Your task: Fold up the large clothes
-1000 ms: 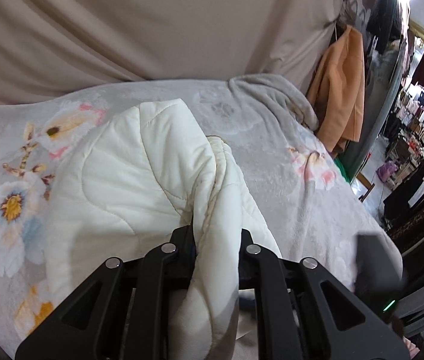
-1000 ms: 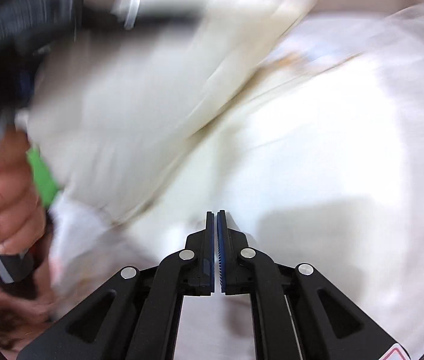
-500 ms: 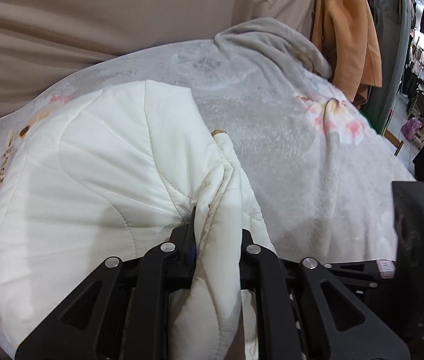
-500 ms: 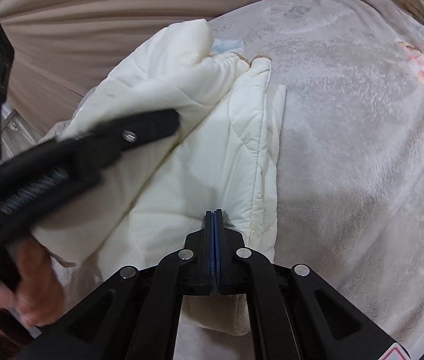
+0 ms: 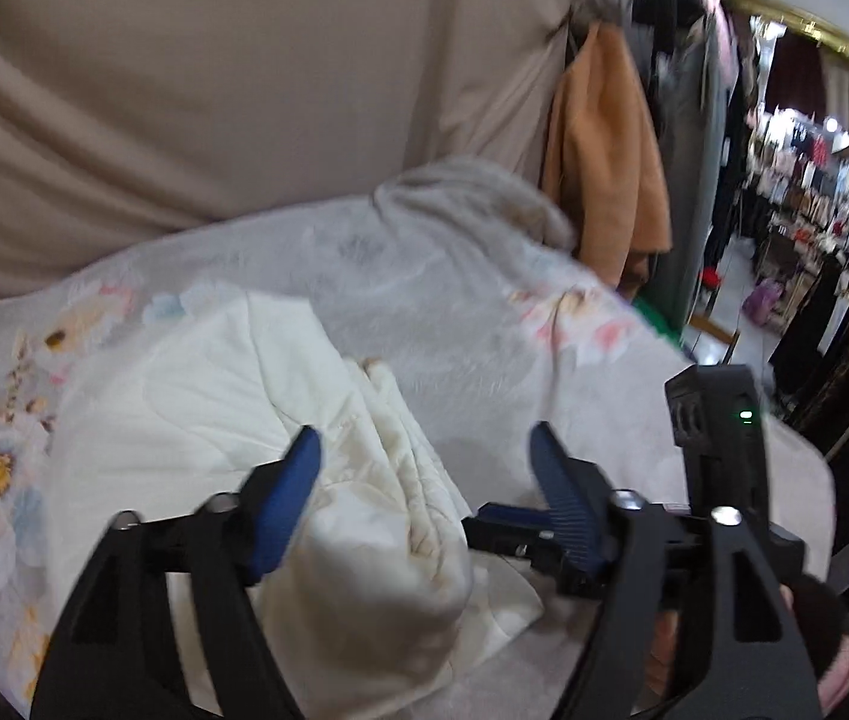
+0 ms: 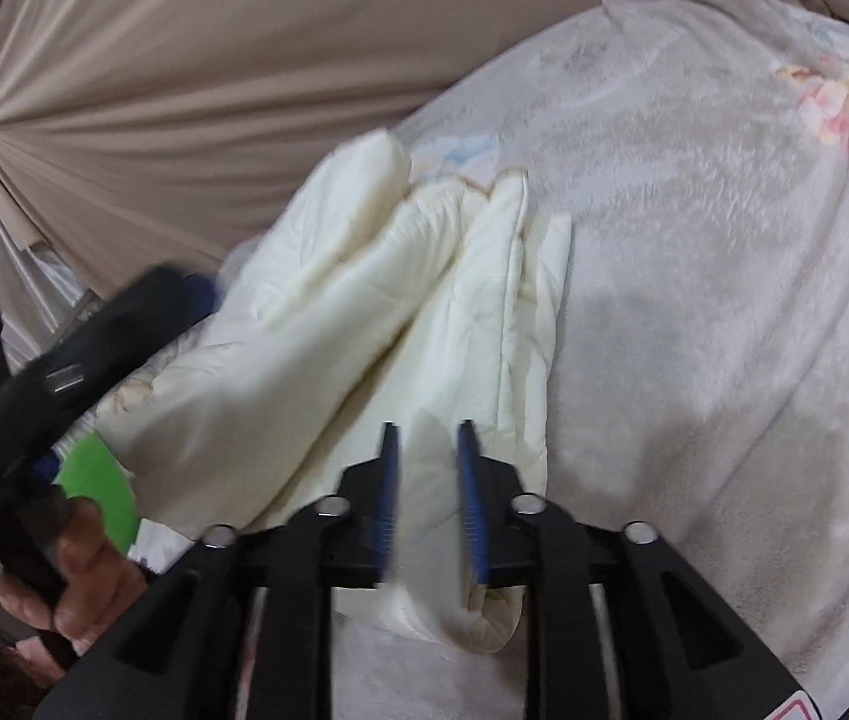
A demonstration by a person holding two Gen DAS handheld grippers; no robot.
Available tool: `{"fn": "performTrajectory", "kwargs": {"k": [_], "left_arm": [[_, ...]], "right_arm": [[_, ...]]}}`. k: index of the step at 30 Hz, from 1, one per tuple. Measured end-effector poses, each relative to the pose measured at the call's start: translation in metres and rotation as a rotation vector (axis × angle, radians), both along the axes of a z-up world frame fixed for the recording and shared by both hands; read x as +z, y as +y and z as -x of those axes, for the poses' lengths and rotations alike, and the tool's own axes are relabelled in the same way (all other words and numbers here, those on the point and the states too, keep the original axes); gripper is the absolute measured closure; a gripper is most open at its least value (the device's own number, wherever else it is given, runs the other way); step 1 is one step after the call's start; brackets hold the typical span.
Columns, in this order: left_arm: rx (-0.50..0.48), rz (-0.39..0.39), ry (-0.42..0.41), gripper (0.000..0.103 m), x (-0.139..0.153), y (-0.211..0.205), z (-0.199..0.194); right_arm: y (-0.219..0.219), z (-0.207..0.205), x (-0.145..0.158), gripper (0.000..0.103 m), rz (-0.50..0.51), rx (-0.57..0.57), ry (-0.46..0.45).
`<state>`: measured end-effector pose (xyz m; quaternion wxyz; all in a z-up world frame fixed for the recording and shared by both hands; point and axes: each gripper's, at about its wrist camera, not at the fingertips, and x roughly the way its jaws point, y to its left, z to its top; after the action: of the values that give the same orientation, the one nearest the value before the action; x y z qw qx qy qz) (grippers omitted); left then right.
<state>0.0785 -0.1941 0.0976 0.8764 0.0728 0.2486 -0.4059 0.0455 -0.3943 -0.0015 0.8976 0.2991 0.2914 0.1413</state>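
Observation:
A cream quilted jacket (image 5: 232, 438) lies folded in a bundle on the grey floral blanket (image 5: 484, 324). My left gripper (image 5: 424, 450) is open wide just above the jacket's near folded edge, holding nothing. My right gripper (image 6: 427, 438) is partly open over the jacket's near end (image 6: 436, 372), with cloth showing between its jaws but not clamped. The right gripper also shows in the left wrist view (image 5: 568, 534), to the right of the bundle. The left gripper shows in the right wrist view (image 6: 124, 312) at the left, with the hand that holds it.
A beige curtain (image 5: 214, 90) hangs behind the bed. An orange coat (image 5: 604, 150) hangs at the back right, with a clothes shop (image 5: 814, 198) beyond. The blanket's right edge (image 5: 802, 468) drops off near the right gripper.
Both grippers have opened and let go of the jacket. The left one has pulled back and up; the jacket now rests on the blanket.

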Motion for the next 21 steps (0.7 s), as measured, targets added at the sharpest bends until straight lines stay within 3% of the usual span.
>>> {"fn": "performTrajectory", "kwargs": {"k": [2,4,5,8,11,14,17,19,20,21], "left_arm": [[0.012,0.045,-0.005,0.025,0.018,0.024,0.003],[0.073,0.074,0.004,0.021,0.030,0.049,-0.004],[0.114,0.077,0.017,0.020,0.032,0.061,-0.010],[0.225,0.064,0.069,0.020,0.026,0.088,-0.031],[0.295,0.027,0.117,0.020,0.006,0.103,-0.045],[0.319,-0.016,0.150,0.020,-0.016,0.106,-0.051],[0.303,-0.040,0.199,0.020,-0.037,0.104,-0.054],[0.302,-0.049,0.205,0.020,-0.045,0.099,-0.054],[0.304,-0.058,0.193,0.020,-0.046,0.096,-0.053],[0.304,-0.066,0.184,0.020,-0.047,0.093,-0.053]], "right_arm": [[-0.006,0.009,0.017,0.063,0.001,-0.044,-0.035],[-0.012,0.007,0.035,0.053,-0.025,-0.051,-0.074],[-0.011,0.007,0.043,0.045,-0.031,-0.050,-0.080],[0.007,-0.016,0.072,0.039,0.021,-0.033,-0.073],[0.034,-0.043,0.082,0.035,0.070,0.012,-0.008],[0.055,-0.079,0.068,0.034,0.145,0.001,0.104],[0.064,-0.098,0.050,0.033,0.145,-0.018,0.175],[0.067,-0.104,0.044,0.039,0.161,-0.017,0.197],[0.071,-0.105,0.044,0.050,0.184,-0.015,0.197],[0.073,-0.106,0.045,0.067,0.202,-0.013,0.189]]}}
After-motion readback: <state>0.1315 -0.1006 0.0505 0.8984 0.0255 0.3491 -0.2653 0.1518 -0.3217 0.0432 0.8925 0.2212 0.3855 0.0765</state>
